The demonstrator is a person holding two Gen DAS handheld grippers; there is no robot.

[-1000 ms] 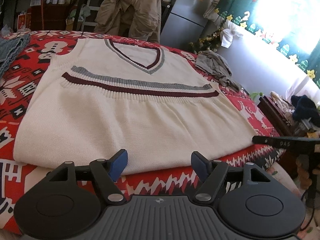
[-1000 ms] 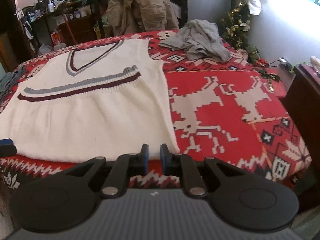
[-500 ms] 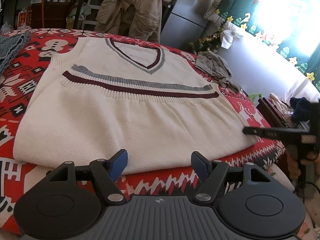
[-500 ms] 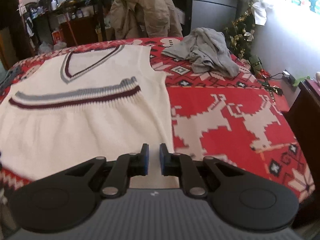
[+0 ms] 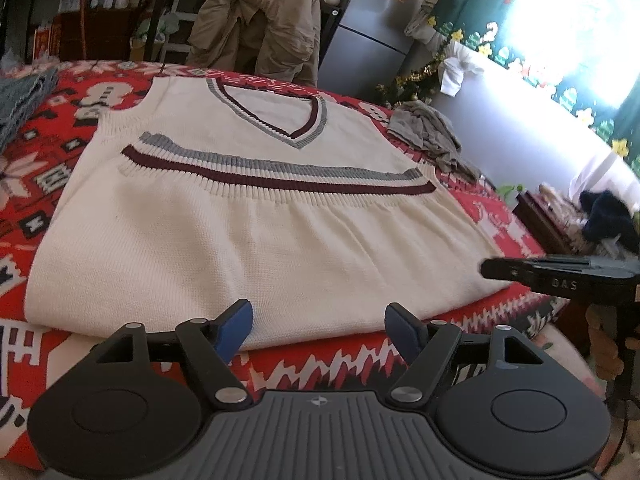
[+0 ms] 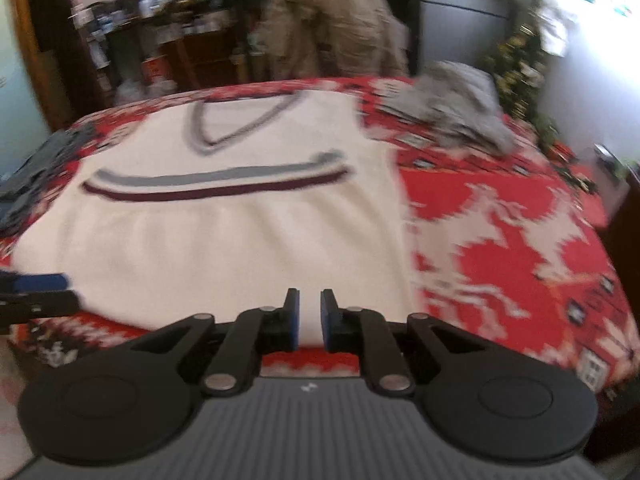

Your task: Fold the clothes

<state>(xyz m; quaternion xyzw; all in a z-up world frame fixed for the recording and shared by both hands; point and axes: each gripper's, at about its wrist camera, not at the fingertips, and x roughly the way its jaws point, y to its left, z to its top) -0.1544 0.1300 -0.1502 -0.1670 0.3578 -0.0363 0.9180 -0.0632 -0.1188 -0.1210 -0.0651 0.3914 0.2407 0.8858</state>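
Note:
A cream sleeveless knit vest (image 5: 260,240) with grey and maroon stripes and a V-neck lies flat on the red patterned blanket (image 5: 320,364). My left gripper (image 5: 318,312) hovers at the vest's near hem; its jaws are opening and touch no cloth. From the right, my right gripper (image 5: 494,269) reaches over the vest's near right corner. In the blurred right wrist view the vest (image 6: 224,248) fills the middle. There the right gripper (image 6: 309,300) sits over the hem, nearly shut with a thin slit and nothing held. The left gripper (image 6: 48,292) shows at the left edge.
A crumpled grey garment (image 5: 432,140) lies on the blanket beyond the vest's right shoulder. A blue-grey knit (image 5: 20,92) sits at the far left. A tan jacket (image 5: 260,20) hangs over a chair behind the bed. A dark cluttered side table (image 5: 540,220) stands at the right.
My right gripper has slid left along the hem, so the vest now sits in the middle of its view. The left gripper has stayed put with its jaws wide.

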